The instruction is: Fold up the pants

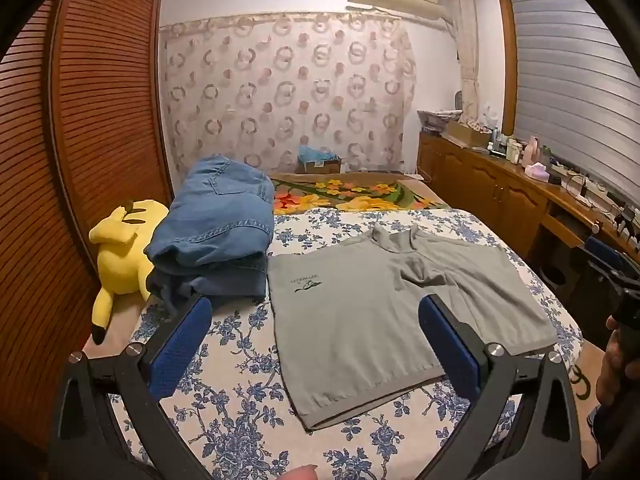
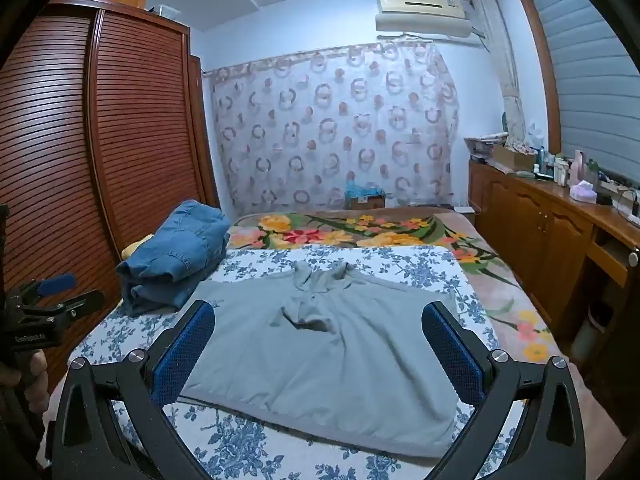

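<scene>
Left wrist view: folded jeans [image 1: 216,232] lie left on the bed [image 1: 224,420], grey pants [image 1: 360,320] centre. Left claw [image 1: 316,344] and right claw [image 2: 320,348] hover spread, empty. Soft, light fabric; grip the hem corners.

I saw open bedsheet [image 1: 240,344] in front of the left hand-held gripper [image 1: 316,344], wide apart and clear of everything. On that side a stack of folded jeans [image 1: 216,236] and a yellow plush toy [image 1: 120,256] blocked the way toward the wardrobe [image 1: 100,100]. A grey sweater [image 2: 320,340] covered the middle. The cabinet [image 2: 540,232] walled the right edge.
</scene>
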`<state>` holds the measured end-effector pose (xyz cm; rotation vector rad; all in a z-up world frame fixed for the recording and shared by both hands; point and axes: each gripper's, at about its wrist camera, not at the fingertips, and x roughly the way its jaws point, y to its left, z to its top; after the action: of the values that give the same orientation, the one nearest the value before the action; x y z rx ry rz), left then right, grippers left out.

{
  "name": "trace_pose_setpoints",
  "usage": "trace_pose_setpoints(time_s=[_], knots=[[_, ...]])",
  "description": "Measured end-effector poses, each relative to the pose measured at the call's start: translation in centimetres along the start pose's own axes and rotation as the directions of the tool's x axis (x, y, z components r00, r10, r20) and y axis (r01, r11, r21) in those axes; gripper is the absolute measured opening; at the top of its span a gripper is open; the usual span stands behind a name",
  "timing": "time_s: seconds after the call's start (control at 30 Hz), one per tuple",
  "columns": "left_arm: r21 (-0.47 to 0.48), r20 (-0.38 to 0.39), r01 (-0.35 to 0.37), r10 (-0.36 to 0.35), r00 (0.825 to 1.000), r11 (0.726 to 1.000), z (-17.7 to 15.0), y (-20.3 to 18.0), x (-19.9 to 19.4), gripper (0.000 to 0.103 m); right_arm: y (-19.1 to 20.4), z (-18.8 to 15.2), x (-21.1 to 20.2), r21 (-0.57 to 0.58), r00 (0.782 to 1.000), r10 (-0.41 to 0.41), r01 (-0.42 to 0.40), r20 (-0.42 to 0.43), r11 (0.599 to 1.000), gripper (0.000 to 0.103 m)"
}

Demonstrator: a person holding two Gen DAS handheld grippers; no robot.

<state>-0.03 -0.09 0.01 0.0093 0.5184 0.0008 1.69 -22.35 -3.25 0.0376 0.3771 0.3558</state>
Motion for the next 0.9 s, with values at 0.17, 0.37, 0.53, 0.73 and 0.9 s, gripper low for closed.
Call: trace_pose_setpoints(time_s=[0.17, 0.37, 0.53, 0.73, 0.9], knots=[[-0.011, 0.002, 0.01, -0.01, 1.0, 1.0, 0.0, 0.0, 0.1, 0.103, 0.2, 0.0, 0.1, 0.003, 1.0, 0.005, -0.005, -0.003, 1.0, 0.103], [-0.015, 0.009, 0.009, -0.009, 1.0, 1.0, 0.2, 0.2, -0.4, 0.103, 0.3, -0.1, -0.1, 0.002, 1.0, 0.003, -0.003, 0.001, 1.0, 0.103], [-0.014, 0.015, 0.009, -0.009, 1.0, 1.0, 0.0, 0.0, -0.6, 0.103, 0.4, -0.2, 0.1, 0.005, 1.0, 0.003, -0.003, 0.001, 1.0, 0.103], [-0.01, 0.016, 0.007, -0.007, 1.0, 1.0, 0.1, 0.0, -1.0, 0.103, 0.0, 0.0, -0.2, 0.008, 1.0, 0.002, -0.002, 0.005, 1.0, 0.103], [-0.006, 0.022, 0.005, -0.005, 1.0, 1.0, 0.8, -0.6, -1.8, 0.103, 0.0, -0.1, -0.3, 0.01, 1.0, 0.002, -0.002, 0.002, 1.0, 0.103]])
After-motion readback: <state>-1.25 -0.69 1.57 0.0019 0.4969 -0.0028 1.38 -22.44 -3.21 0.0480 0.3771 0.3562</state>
